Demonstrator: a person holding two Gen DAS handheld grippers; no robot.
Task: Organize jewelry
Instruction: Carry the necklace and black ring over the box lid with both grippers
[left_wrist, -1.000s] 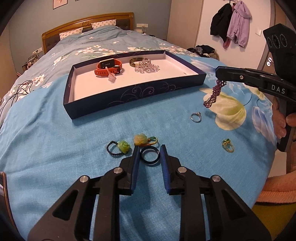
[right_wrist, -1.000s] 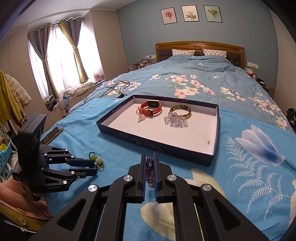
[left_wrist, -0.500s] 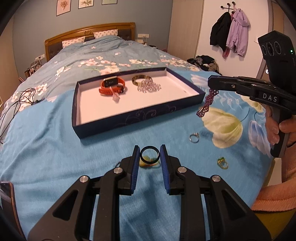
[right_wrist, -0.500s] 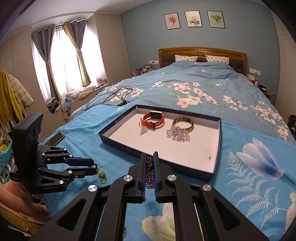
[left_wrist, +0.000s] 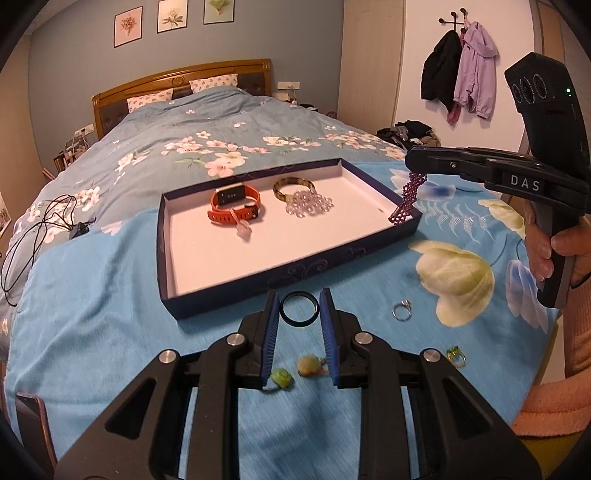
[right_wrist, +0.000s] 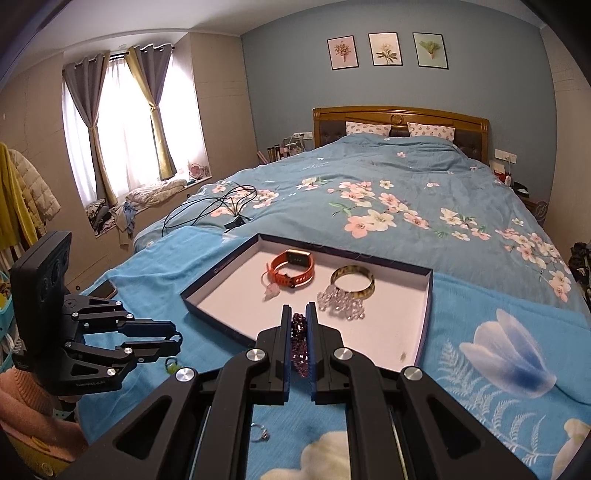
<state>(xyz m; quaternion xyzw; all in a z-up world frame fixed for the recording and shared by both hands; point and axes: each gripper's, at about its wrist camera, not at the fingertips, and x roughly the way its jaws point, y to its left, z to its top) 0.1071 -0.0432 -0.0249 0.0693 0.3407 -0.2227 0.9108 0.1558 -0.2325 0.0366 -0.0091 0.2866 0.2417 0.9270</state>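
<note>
A dark blue tray (left_wrist: 295, 266) with a white floor lies on the bed and holds an orange watch (left_wrist: 236, 206), a brown bangle (left_wrist: 291, 184) and a clear bead bracelet (left_wrist: 308, 202). My left gripper (left_wrist: 298, 310) is shut on a black ring (left_wrist: 299, 309), lifted just before the tray's near wall. My right gripper (right_wrist: 298, 325) is shut on a purple bead bracelet (right_wrist: 299, 343), which hangs over the tray's right corner (left_wrist: 404, 203). The tray also shows in the right wrist view (right_wrist: 424, 317).
On the blue blanket lie a silver ring (left_wrist: 402, 309), a green-stone gold ring (left_wrist: 455, 355) and two bead bracelets with green and yellow charms (left_wrist: 282, 377) (left_wrist: 309, 364). Black cables (left_wrist: 33, 229) lie at left. A phone (left_wrist: 31, 424) lies at the lower left.
Both grippers have risen and moved toward the tray. The black ring has been lifted off the blanket, and the purple bracelet now hangs at the tray's right corner.
</note>
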